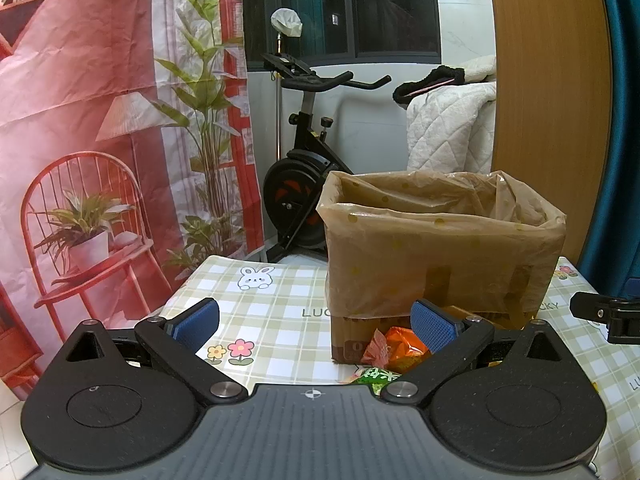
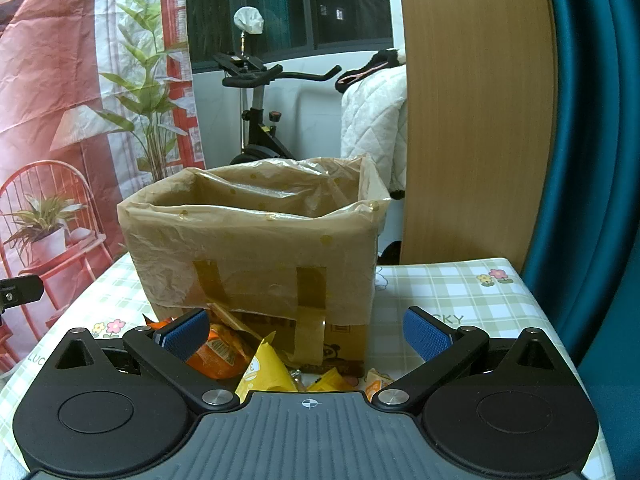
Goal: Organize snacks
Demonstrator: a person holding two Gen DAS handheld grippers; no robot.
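Note:
A cardboard box lined with a tan plastic bag (image 1: 440, 248) stands on the checked tablecloth; it also shows in the right wrist view (image 2: 256, 248). Snack packets lie at its front foot: an orange packet (image 1: 400, 346) and a green one (image 1: 378, 376) in the left wrist view, an orange packet (image 2: 218, 354) and yellow packets (image 2: 266, 372) in the right wrist view. My left gripper (image 1: 316, 320) is open and empty, to the left of the snacks. My right gripper (image 2: 308, 332) is open and empty, just above the snacks.
The table (image 1: 264, 312) ends at the left and far edges. An exercise bike (image 1: 304, 168) stands behind it, a printed red backdrop (image 1: 100, 140) at the left, a wooden panel (image 2: 476, 112) at the right. The right gripper's tip (image 1: 608, 314) shows at the right edge.

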